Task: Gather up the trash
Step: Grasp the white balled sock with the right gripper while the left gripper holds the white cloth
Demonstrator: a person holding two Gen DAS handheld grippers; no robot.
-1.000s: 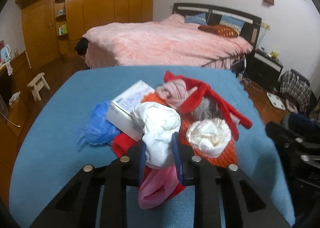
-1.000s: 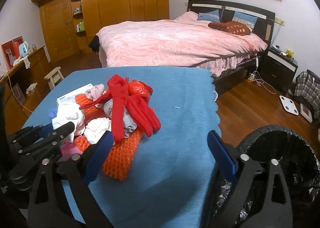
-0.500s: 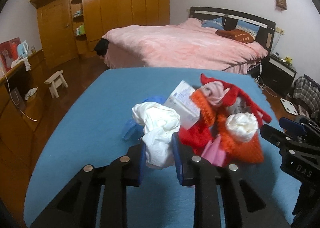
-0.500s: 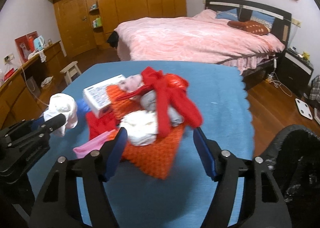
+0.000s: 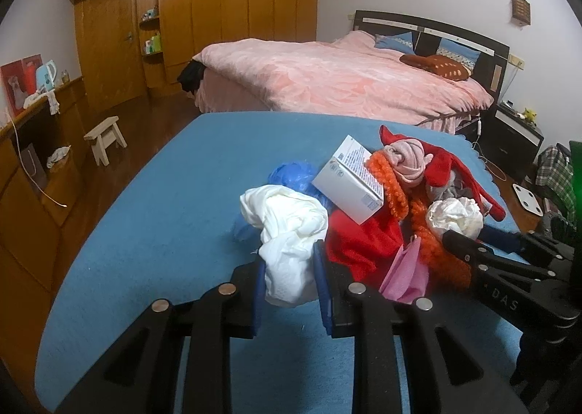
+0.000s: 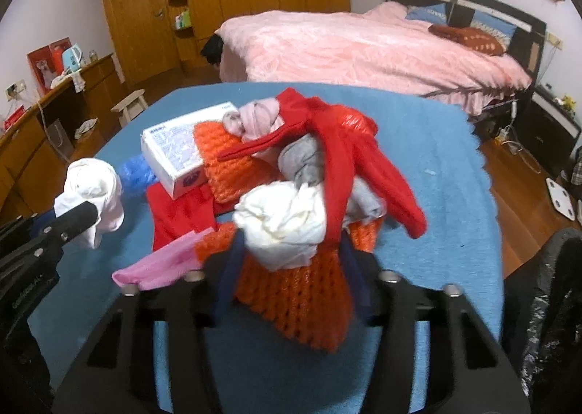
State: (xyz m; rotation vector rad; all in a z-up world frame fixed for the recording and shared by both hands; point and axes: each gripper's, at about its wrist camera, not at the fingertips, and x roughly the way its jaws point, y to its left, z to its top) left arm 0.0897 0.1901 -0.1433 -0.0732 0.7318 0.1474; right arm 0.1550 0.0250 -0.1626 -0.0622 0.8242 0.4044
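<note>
My left gripper (image 5: 289, 257) is shut on a crumpled white paper wad (image 5: 287, 232), held just left of the pile on the blue table (image 5: 163, 214). The same wad (image 6: 94, 188) shows at the left of the right wrist view. My right gripper (image 6: 289, 254) is closing its jaws around a second white wad (image 6: 283, 221) lying on the pile. That wad sits between the pads, which look just short of pressing it. The pile holds a white box (image 6: 174, 152), orange netting (image 6: 302, 286), red cloth (image 6: 349, 159) and a pink sheet (image 6: 163, 265).
A black-lined trash bin (image 6: 545, 305) stands off the table's right edge. A blue plastic bag (image 5: 291, 174) lies behind the held wad. Beyond the table are a pink bed (image 5: 345, 83), a small stool (image 5: 105, 137) and wooden wardrobes.
My left gripper carried its white wad leftward off the pile. My right gripper swung from beside the bin to over the pile and narrowed its jaws around the second white wad.
</note>
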